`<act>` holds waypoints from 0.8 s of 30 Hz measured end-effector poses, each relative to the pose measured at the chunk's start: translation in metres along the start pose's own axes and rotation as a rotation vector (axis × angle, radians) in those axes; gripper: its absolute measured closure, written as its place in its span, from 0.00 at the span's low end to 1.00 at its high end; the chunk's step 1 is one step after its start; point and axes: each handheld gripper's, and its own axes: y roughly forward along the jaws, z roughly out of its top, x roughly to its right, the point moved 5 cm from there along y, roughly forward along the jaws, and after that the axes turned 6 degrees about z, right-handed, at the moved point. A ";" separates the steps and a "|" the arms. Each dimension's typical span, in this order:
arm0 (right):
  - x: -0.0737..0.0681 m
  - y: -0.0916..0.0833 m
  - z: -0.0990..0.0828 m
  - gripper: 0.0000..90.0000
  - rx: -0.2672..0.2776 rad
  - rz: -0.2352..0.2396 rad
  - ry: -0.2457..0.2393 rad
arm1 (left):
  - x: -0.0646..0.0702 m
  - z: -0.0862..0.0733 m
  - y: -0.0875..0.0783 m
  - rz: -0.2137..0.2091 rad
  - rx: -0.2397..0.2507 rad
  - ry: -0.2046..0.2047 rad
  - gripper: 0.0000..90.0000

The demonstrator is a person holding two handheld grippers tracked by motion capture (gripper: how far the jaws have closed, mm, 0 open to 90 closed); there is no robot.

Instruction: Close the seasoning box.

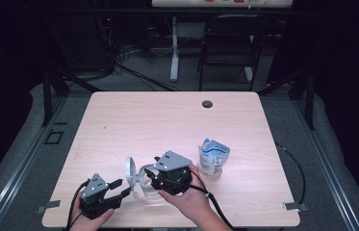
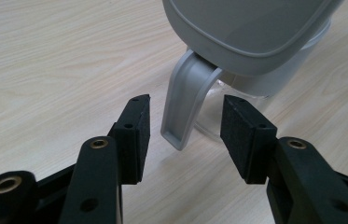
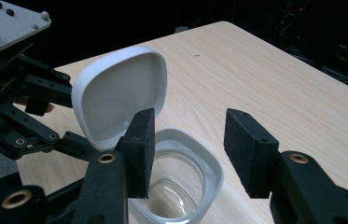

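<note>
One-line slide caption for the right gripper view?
Right gripper open above a clear jug, its white lid flipped up; left gripper sits beside it.

A clear glass pitcher (image 1: pixel 149 185) stands upright near the table's front edge, its grey hinged lid (image 1: pixel 130 170) flipped open, seemingly empty.

We see a light wooden table (image 1: pixel 134 120) with a dark round grommet hole (image 1: pixel 207 103) near its far edge. A crumpled blue-and-white pouch (image 1: pixel 212 157) stands upright right of the middle. Beyond the table, a black folding chair (image 1: pixel 232 41) stands on grey floor beside tangled cables (image 1: pixel 129 57).
</note>
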 end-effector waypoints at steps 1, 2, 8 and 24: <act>0.002 -0.003 -0.003 0.60 0.004 -0.001 0.006 | 0.002 0.001 0.003 0.002 -0.005 0.008 0.59; 0.002 -0.003 -0.003 0.60 0.004 -0.001 0.006 | 0.002 0.001 0.003 0.002 -0.005 0.008 0.59; 0.008 -0.016 -0.016 0.59 0.011 -0.014 0.020 | 0.003 0.004 0.016 0.039 -0.012 0.009 0.60; 0.020 -0.054 -0.045 0.59 0.058 -0.061 0.073 | 0.008 0.007 0.033 0.082 -0.040 0.046 0.77</act>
